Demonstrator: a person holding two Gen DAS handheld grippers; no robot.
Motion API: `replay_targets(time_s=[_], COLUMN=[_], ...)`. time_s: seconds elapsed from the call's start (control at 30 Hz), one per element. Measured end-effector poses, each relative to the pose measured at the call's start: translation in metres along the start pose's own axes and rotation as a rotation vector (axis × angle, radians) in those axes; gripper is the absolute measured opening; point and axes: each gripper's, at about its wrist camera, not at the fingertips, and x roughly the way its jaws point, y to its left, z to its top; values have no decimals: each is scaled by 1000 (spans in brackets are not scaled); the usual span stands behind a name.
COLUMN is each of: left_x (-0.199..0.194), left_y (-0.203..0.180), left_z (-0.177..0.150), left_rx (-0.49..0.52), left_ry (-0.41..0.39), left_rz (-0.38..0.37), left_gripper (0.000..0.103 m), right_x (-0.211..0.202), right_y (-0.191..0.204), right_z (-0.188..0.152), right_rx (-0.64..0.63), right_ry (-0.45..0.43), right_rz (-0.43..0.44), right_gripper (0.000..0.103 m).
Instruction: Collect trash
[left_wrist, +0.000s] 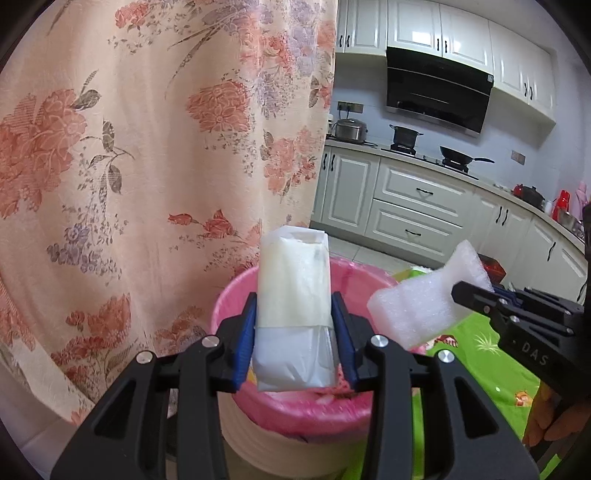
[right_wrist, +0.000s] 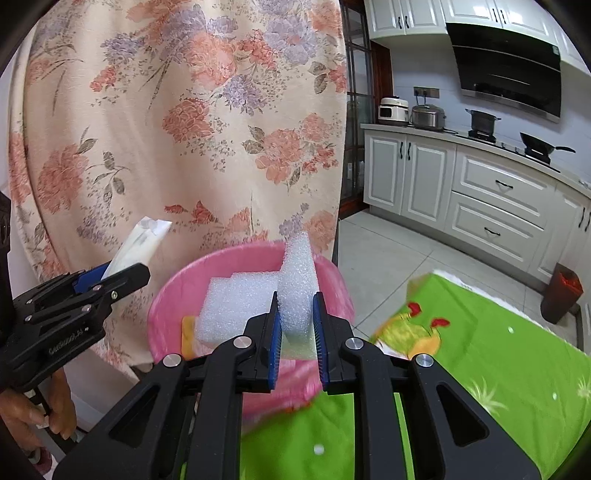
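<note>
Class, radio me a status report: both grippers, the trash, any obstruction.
Left hand-held gripper shut on white packet. Right hand-held gripper shut on foam. Both over pink bin. Nothing in the way.

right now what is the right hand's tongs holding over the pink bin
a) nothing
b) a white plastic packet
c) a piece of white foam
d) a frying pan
c: the right tongs are shut on a piece of white foam above the pink bin; the plastic packet is in the left tongs.
</note>
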Motion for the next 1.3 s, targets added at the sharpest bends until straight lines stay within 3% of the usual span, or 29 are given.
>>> replay_targets(time_s=[0.23,0.27,0.3,0.33,0.37,0.43,0.67,0.8,0.97,1.07,1.3], left_x=[19,22,24,27,28,27,11,-12,-59,-88,-146], left_y=[3,5,6,7,9,15,21,12,-6,-17,-34], left_z=[8,9,9,9,8,5,-8,-16,-26,-33,-55], left_rx=[11,8,8,5,-2,-20,-29,7,36,51,30], left_ry=[-8,-6,-4,-5,-12,-22,-31,-48,-122,-145,-121], left_rz=[32,36,39,51,69,76,135,198,256,239,180], left_gripper=[41,46,57,65,76,79,98,98,98,98,98], right_x=[28,31,36,37,39,37,8,-20,-71,-100,-155], right_y=[0,1,3,4,3,-2,-20,-26,-27,-21,0], right_z=[16,18,19,20,19,17,3,-7,-25,-37,-67], right_rx=[-3,-10,-23,-28,-24,0,50,68,90,72,16], right_ry=[1,3,5,8,9,-11,-36,-40,-70,-84,-95], right_rz=[33,36,32,27,31,49,42,17,15,9,5], right_gripper=[18,19,21,32,50,63,63,65,79,84,84])
